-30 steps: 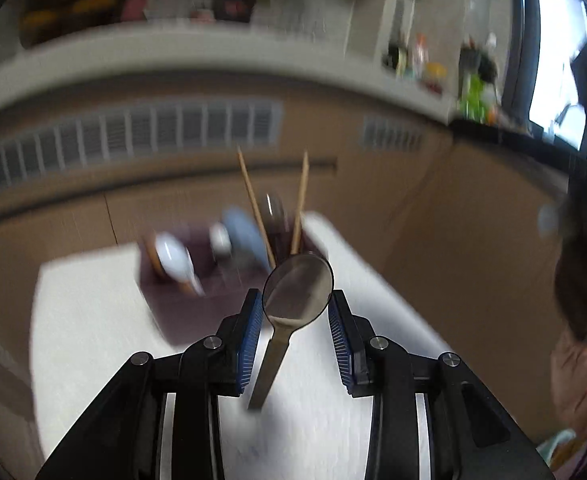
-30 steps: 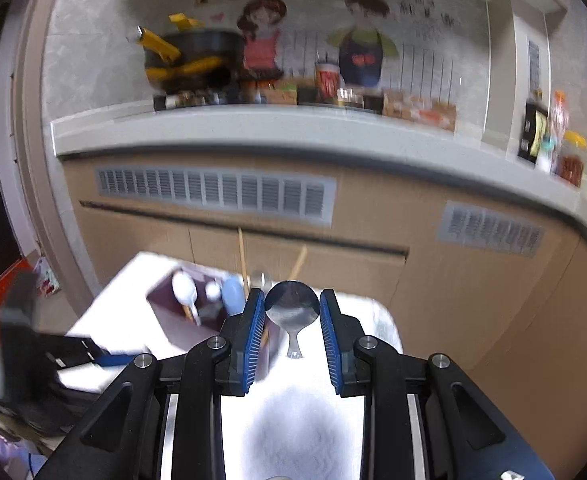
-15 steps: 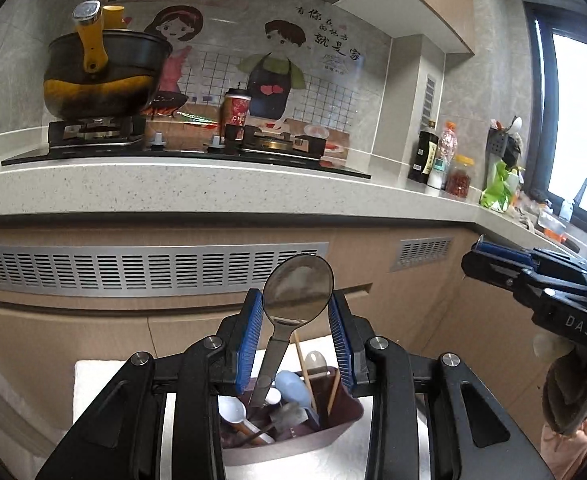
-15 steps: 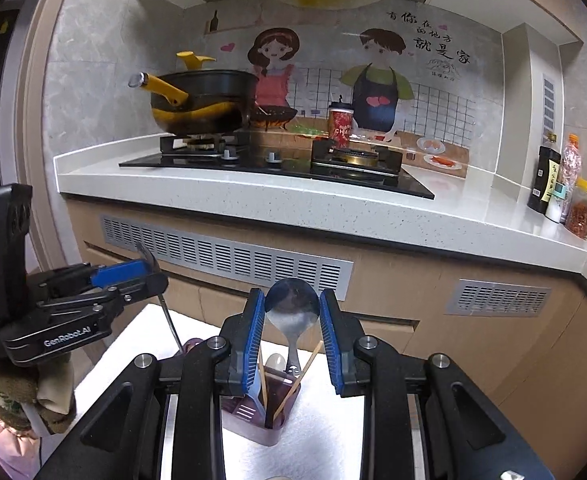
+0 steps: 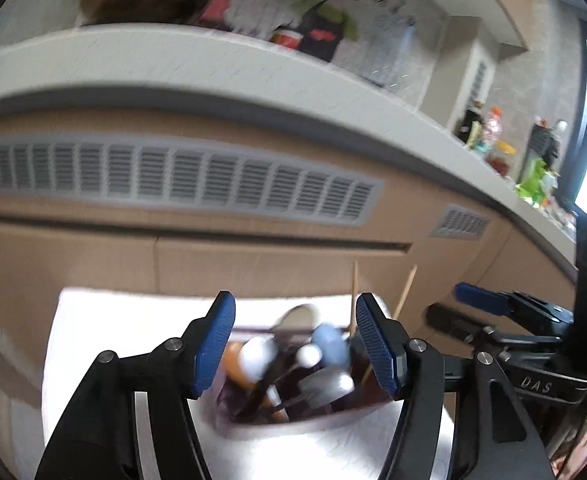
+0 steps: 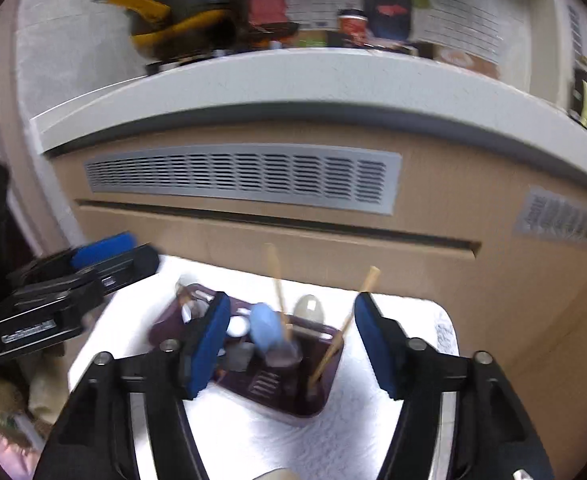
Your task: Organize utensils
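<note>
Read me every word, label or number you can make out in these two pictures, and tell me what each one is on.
"DAS": on the black body of the right gripper, seen in the left wrist view.
White lettering on the left gripper body: too blurred to read.
Characters on the cartoon wall picture: blurred, unreadable.
Red cup on the counter: print too blurred.
Bottles at the counter's end: labels too small.

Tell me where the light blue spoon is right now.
Right wrist view: the light blue spoon stands in the dark purple plastic utensil caddy on the white towel, just left of a wooden chopstick.
</note>
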`<state>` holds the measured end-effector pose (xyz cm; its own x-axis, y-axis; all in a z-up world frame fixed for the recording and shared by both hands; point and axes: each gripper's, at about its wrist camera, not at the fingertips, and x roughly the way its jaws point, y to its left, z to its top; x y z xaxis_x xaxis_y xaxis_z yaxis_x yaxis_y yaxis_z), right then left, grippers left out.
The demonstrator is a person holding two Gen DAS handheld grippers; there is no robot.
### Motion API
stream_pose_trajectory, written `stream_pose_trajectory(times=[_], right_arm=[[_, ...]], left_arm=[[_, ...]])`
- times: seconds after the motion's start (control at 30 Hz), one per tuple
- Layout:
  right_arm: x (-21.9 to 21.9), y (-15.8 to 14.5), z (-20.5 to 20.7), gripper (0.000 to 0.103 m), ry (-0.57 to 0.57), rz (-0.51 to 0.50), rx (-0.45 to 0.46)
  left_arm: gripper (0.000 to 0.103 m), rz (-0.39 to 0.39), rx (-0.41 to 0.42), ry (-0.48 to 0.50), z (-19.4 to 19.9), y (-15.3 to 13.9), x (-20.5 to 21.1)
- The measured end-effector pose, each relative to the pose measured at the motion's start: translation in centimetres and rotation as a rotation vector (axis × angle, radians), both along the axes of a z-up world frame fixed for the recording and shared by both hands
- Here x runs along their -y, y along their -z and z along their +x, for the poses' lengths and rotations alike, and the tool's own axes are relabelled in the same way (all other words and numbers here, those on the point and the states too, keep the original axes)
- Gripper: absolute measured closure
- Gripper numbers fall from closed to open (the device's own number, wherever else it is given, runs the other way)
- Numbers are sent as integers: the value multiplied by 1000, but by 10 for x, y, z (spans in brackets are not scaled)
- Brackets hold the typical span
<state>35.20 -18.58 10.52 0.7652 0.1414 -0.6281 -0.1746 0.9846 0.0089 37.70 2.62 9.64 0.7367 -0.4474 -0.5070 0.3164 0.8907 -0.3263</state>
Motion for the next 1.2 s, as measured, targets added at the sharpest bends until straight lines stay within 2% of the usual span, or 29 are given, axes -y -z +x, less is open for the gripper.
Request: stream_pose_trajectory(times=[0.1,0.27,0.37,0.4,0.5,0.57,0.63,0.7,0.93,1.2], right_arm=[[8,5,-17,41,28,12,12],[19,7,-70,40,82,33,51],[22,10,-111,24,111,40,94],[23,13,-127,18,121,43,111],[24,26,-166,16,153,54,130],[20,39,-186,9,165,53,124],[15,55,-203,4,176,23,122],[10,67,-215,3,188,-18,129],[11,82,-241,1,211,-25,117],[22,76,-256,1,247,-33,168]], left_arm=[[38,4,-16,-38,-17,8,-8],[24,102,25,-136,-81,13,-13],[17,146,45,-169,-125,21,-14],[12,168,52,-189,-142,25,-13],[8,201,75,-230,-185,37,-8],[4,212,70,-236,-210,46,-5],[0,237,69,-242,-228,54,-1],[0,272,84,-269,-246,61,1],[0,316,96,-295,-276,68,11],[0,311,108,-295,-288,61,14]])
